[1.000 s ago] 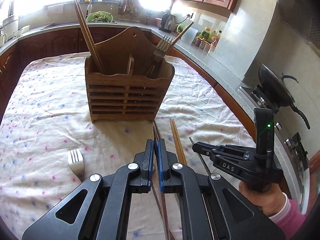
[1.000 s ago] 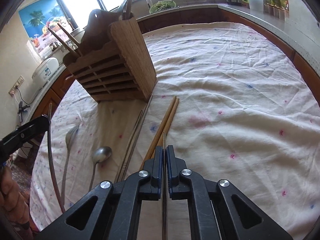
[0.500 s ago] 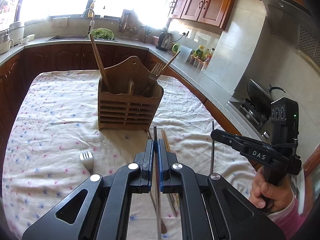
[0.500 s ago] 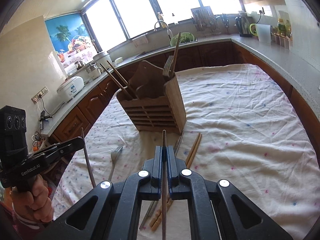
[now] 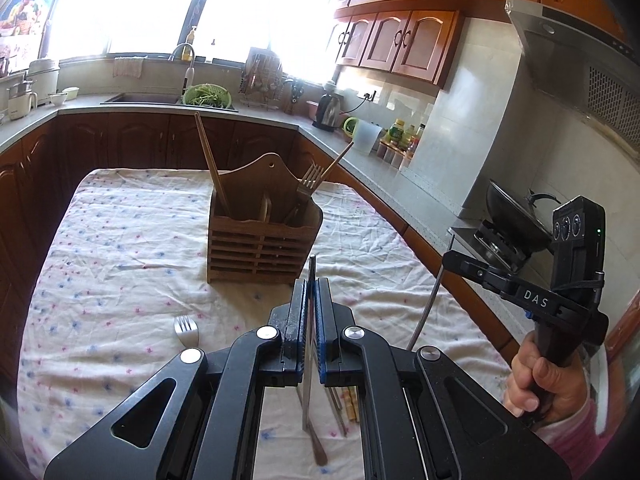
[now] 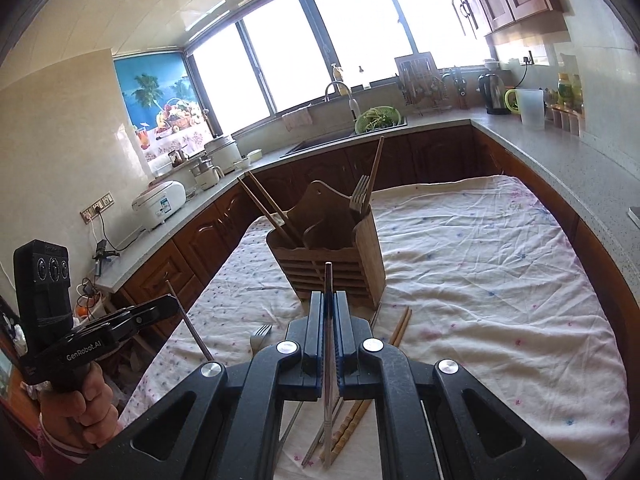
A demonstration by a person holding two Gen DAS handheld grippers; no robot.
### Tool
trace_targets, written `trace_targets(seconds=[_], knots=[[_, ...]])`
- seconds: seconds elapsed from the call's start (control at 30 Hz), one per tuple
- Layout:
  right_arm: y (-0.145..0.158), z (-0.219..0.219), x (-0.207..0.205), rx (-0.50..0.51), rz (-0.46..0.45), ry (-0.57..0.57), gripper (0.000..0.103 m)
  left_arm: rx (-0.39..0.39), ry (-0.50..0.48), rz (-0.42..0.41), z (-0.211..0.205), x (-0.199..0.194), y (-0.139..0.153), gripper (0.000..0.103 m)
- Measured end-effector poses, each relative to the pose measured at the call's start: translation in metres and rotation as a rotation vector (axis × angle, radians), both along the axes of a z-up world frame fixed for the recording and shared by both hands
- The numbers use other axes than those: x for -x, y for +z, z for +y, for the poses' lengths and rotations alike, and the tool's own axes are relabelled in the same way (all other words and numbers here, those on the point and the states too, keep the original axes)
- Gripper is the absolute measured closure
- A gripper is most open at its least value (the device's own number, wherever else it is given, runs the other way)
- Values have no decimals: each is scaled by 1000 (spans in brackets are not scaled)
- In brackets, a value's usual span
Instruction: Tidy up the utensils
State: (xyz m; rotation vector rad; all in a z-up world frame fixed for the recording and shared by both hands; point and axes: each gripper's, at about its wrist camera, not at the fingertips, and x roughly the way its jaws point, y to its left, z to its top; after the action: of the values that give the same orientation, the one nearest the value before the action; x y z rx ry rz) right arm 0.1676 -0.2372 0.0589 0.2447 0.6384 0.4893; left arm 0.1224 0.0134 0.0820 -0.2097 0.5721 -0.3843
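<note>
Both up off the tabletop (image 5: 120, 240) now, one thin metal piece each. Left hand-held gripper (image 5: 311, 300) clamped shut on a slim metal utensil (image 5: 310, 276), tip poking up past the pads, handle end trailing below toward the cloth. Right hand-held gripper (image 6: 329, 312) likewise pinched tight on a metal stick (image 6: 328, 280), prob. a chopstick, hanging near straight through the jaws. Wooden holder (image 5: 262, 240) dead ahead, mid tabletop, upright, w/ wooden chopsticks (image 5: 210, 164) in its left slot and a fork (image 5: 310, 178) plus one more stick in the right. Still lying loose: a fork (image 5: 186, 330) on the cloth to the left, wooden chopsticks (image 6: 400, 326) and more metal ones just in front of the holder's base. Step in hand, by the look of it: carry and drop into a slot. To do well: lift high enough to clear the front rim and the sticks already leaning out, esp. the left pair tilting this way. Tilt each piece closer to vertical before lowering, lower end first, aimed at one slot, not the divider. One at a time pref., so as not to clash over the holder. Let go only once the lower end is well inside; thin smooth metal, apt to slip or bounce out if released early. Match like w/ like if poss.; which slot suits best, can't tell from here.
</note>
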Motion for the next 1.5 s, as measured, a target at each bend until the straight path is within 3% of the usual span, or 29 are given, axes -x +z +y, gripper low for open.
trace_targets(seconds=[0.77,1.07,1.23,1.33,1.5], knots=[[21,-1,-16,-15,-52,-3,99,1,22,-67,9,-12,21,103],[17,-6,-19,-29,-41,-3,99,10,130,135,38,-56,-31,102],[17,-8,-20,-41,-37,1,99,-16,151,249,37,-88,-67,96],[19,-10,-20,-42,-42,3,99,-22,87,292,21,-96,-78,92],[23,-19,-18,-55,-49,-4,99,-94,-33,337,-23,-91,-98,82]])
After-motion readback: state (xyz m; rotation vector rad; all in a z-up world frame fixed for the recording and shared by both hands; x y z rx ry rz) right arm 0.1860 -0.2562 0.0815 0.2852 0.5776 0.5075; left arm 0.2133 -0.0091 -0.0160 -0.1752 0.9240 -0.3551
